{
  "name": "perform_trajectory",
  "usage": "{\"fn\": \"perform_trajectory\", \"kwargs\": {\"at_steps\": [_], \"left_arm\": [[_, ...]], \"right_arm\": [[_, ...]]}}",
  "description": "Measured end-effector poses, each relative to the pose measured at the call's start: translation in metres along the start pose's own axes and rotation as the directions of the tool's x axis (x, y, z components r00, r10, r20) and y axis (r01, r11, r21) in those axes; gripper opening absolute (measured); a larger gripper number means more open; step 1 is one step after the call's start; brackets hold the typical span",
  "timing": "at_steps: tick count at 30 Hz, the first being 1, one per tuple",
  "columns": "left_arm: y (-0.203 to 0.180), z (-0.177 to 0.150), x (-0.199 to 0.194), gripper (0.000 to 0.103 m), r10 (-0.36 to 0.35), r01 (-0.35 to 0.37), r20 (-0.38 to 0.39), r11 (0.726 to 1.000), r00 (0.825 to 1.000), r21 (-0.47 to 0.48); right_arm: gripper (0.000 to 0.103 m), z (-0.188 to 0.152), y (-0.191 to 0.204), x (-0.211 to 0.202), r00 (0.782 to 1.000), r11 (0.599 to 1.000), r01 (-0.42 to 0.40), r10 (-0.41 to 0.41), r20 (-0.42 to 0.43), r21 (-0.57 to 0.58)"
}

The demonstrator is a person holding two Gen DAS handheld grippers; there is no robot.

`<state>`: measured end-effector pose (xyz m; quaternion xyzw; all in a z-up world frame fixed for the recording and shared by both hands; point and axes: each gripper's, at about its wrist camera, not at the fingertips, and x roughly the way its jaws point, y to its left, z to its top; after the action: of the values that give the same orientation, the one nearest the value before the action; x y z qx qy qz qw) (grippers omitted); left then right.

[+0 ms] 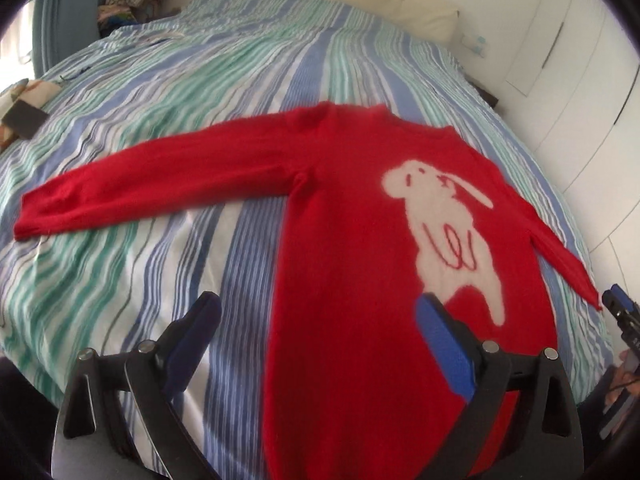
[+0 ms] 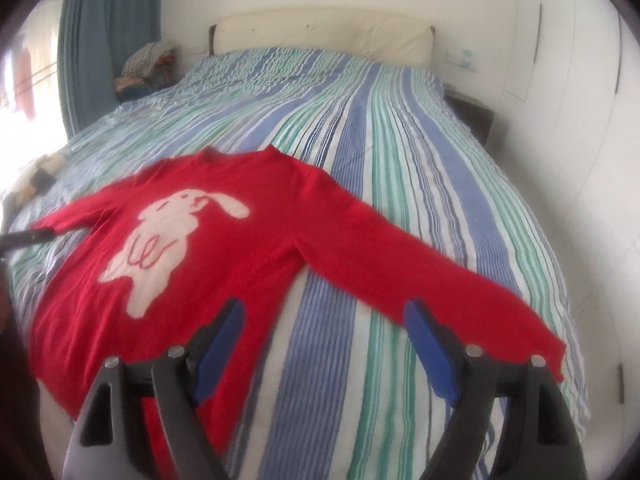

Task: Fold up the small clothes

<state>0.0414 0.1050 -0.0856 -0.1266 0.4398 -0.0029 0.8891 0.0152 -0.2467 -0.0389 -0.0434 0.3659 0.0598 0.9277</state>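
The bed point(image 2: 400, 128), under a blue, green and white striped cover, is filling both views and is carrying the one garment to be folded: a red sweater point(image 1: 344, 208) lying flat, front up, sleeves spread out to either side and the neck pointing toward the headboard. A white rabbit figure point(image 2: 160, 240) is showing on its chest. The knit is looking soft, fuzzy and light, so it is likely to be draping and sagging when lifted rather than holding any shape, and a pinch through one layer may be dragging the layer beneath along with it. Judging from how it is lying, the best places to take hold are probably the cuff ends of the sleeves or the shoulder seams, where the edges are doubled and easy to pinch. The left sleeve point(image 1: 152, 180) is stretching well out over the cover; the right sleeve point(image 2: 420, 268) is reaching toward the bed's edge. The left tool point(image 1: 320, 320) is hovering over the hem with its jaws wide apart and gripping nothing. The right tool point(image 2: 324, 320) is likewise spread wide and empty, poised near the right sleeve.
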Motion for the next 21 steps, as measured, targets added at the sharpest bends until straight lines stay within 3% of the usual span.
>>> {"fn": "perform_trajectory", "kwargs": {"at_steps": [3,5,7,11,15,21], "left_arm": [[-0.006,-0.014,0.002,0.098,0.020,-0.019,-0.013,1.000,1.000,0.018],[-0.011,-0.012,-0.004,0.098,0.020,-0.022,0.035,0.999,0.999,0.049],[-0.012,-0.012,-0.009,0.098,0.060,-0.066,0.084,0.995,0.995,0.069],[-0.004,-0.013,-0.007,0.098,0.117,-0.122,0.089,0.991,0.989,0.059],[0.006,-0.018,-0.009,0.098,0.121,-0.124,0.095,0.992,0.988,0.027],[0.010,-0.014,-0.017,0.098,0.134,-0.138,0.168,0.990,0.977,0.011]], "right_arm": [[0.088,-0.028,0.008,-0.014,0.995,0.992,0.068,-0.075,0.069,0.103],[0.090,-0.044,0.009,-0.015,0.993,0.980,0.077,-0.092,0.077,0.182],[0.090,-0.051,0.013,-0.007,0.996,0.981,0.067,-0.076,0.039,0.181],[0.090,-0.055,0.018,-0.007,0.994,0.985,0.093,-0.101,0.045,0.147],[0.090,-0.058,0.011,-0.014,0.988,0.980,0.135,-0.144,0.055,0.150],[0.090,-0.061,-0.003,-0.026,0.976,0.965,0.188,-0.204,0.072,0.184]]}}
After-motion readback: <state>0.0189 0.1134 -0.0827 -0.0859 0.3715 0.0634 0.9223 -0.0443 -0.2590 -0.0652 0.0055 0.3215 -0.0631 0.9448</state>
